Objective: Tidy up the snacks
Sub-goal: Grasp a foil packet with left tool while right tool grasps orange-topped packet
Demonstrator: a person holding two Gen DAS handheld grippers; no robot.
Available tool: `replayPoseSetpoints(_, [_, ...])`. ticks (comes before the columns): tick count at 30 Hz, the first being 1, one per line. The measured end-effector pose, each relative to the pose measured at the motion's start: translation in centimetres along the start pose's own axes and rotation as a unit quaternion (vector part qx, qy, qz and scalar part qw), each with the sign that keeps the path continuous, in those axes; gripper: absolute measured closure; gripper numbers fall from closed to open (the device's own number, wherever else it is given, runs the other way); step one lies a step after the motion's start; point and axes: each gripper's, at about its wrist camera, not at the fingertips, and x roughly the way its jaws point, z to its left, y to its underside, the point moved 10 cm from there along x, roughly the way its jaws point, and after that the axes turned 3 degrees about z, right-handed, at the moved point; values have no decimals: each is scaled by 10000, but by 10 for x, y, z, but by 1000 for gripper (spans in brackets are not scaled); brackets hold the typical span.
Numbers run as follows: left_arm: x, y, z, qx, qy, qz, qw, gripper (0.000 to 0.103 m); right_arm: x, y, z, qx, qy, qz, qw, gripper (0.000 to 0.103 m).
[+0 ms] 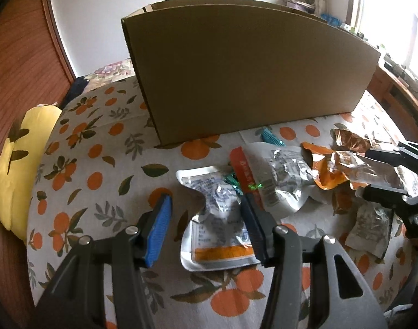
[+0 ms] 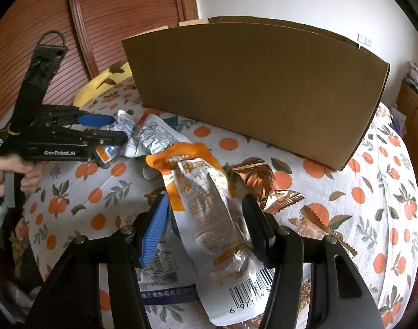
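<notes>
A tall brown cardboard box (image 1: 250, 76) (image 2: 250, 90) stands at the back of the orange-print tablecloth (image 1: 99, 150). My left gripper (image 1: 206, 203) (image 2: 118, 128) is open, straddling a silver packet with an orange band (image 1: 217, 235). Its right finger touches the packet, while cloth shows beside the blue left pad (image 1: 161, 224). My right gripper (image 2: 206, 200) (image 1: 370, 174) is shut on a crumpled orange-and-white snack packet (image 2: 209, 219), which fills the gap between both fingers.
Loose snacks lie in front of the box: a silver packet with a red strip (image 1: 280, 175), copper foil wrappers (image 2: 261, 181), a small teal wrapper (image 1: 272, 137) and a grain bag (image 1: 370, 227). A yellow cushion (image 1: 19, 159) sits past the left table edge. A person's hand (image 2: 14, 175) holds the left gripper.
</notes>
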Motion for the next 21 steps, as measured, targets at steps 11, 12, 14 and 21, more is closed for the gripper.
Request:
replayPoseSetpoints(11, [8, -2, -9, 124, 223, -41, 9997, 55, 1, 0, -1, 6, 45, -4, 10000, 45])
replayPoseSetpoints(12, [7, -2, -9, 129, 231, -38, 9996, 58, 0, 0, -1, 7, 45, -6, 10000, 45])
replayPoseSetpoints(14, [5, -2, -7, 116, 226, -19, 9997, 63, 0, 0, -1, 0, 49, -1, 10000, 45])
replayPoseSetpoints(21, [-12, 9, -15, 304, 184, -143, 9993, 71, 2, 1, -2, -20, 57, 35, 10000, 45])
